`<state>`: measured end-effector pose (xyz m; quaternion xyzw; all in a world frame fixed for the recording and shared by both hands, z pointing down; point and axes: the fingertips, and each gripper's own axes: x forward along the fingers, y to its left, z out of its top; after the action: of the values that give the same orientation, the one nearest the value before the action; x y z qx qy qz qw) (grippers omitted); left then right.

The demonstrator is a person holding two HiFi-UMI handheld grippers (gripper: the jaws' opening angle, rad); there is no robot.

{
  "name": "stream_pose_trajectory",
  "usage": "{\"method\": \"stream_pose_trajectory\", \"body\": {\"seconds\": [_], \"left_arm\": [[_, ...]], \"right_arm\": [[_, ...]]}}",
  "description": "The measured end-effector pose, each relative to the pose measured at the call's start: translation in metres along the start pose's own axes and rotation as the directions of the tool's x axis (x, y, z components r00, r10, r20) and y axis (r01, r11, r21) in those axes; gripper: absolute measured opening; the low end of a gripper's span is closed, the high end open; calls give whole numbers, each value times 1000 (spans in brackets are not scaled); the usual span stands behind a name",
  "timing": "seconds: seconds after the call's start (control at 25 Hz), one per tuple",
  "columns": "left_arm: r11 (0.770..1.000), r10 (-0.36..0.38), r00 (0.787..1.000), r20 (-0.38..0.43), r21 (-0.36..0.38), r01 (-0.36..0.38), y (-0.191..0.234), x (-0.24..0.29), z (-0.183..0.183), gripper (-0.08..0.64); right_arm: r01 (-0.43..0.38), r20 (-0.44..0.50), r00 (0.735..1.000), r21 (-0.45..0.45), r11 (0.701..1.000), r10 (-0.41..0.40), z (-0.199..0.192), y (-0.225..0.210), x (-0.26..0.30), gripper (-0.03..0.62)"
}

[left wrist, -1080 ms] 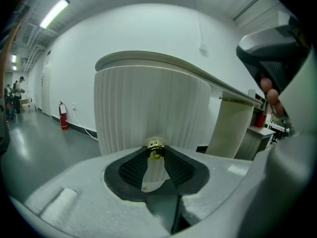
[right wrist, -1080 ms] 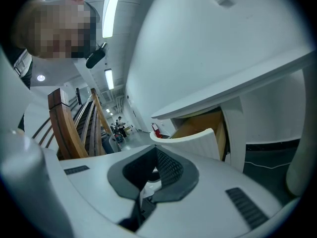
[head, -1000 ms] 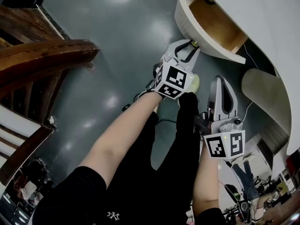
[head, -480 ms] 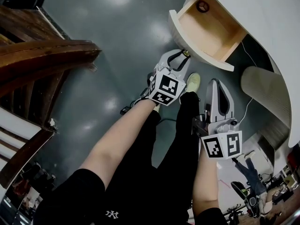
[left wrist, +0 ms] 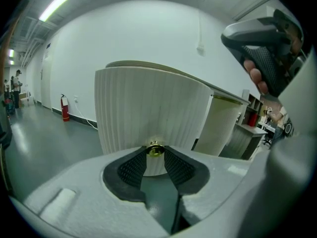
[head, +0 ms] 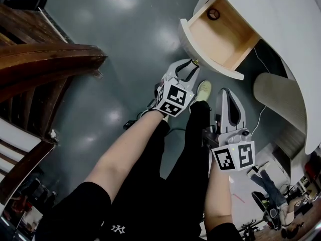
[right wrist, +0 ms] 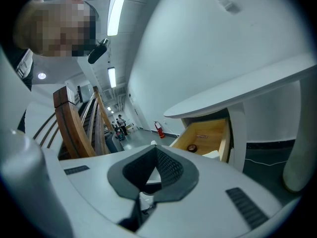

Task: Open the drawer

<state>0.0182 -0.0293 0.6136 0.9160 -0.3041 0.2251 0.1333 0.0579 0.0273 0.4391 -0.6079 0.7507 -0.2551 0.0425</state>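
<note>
The drawer (head: pixel 210 67) has a white ribbed front (left wrist: pixel 153 113) and a pale wood inside, and it stands pulled out from under the white desk (head: pixel 281 24). A small round dark thing (head: pixel 213 14) lies at its back corner. My left gripper (head: pixel 193 63) is shut on the brass knob (left wrist: pixel 155 150) at the middle of the drawer front, with a dark pad on each side of it. My right gripper (head: pixel 224 90) hangs to the right, below the drawer and apart from it. Its pads meet at the tips (right wrist: pixel 155 148) with nothing between them. The open drawer (right wrist: pixel 208 135) shows ahead of it.
A dark wooden stair railing (head: pixel 40 59) fills the left side. A white ribbed desk pedestal (head: pixel 273 97) stands right of the drawer, with a thin cable (head: pixel 258 119) on the grey floor beside it. The person's black-trousered legs and a pale shoe (head: pixel 204 89) are below the grippers.
The drawer has slid further out of the desk, following my left gripper as it drew back with the knob. More of the wood inside shows. My right gripper has shifted slightly left.
</note>
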Motion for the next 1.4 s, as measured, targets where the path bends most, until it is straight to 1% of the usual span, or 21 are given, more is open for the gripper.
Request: {"method": "stream_pose_trajectory", "body": {"seconds": [0.24, 0.4, 0.52, 0.72, 1.0, 1.24, 1.4], "left_arm": [[1000, -1, 1000, -13, -25, 0, -1, -24, 11, 110], [999, -12, 1000, -6, -49, 12, -7, -50, 39, 109], [999, -17, 1000, 14, -50, 17, -11, -72, 73, 98], [999, -30, 997, 65, -14, 31, -24, -105, 138, 75], [999, -47, 989, 140, 19, 44, -44, -152, 220, 40], [998, -59, 979, 194, 18, 56, -66, -188, 283, 17], [998, -61, 973, 224, 5, 61, -72, -210, 318, 14]], "right_arm": [[-2, 3, 1000, -13, 1000, 2, 17, 8, -4, 15], [-2, -14, 1000, -37, 999, 2, 31, 18, -9, 15], [0, -22, 1000, -54, 999, -1, 46, 24, -14, 15], [7, -14, 1000, -78, 997, -8, 80, 40, -24, 15], [3, 24, 1000, -108, 994, -1, 129, 67, -41, 15], [-10, 60, 998, -146, 989, 19, 173, 88, -51, 15], [-17, 88, 996, -169, 985, 32, 203, 102, -55, 15]]}}
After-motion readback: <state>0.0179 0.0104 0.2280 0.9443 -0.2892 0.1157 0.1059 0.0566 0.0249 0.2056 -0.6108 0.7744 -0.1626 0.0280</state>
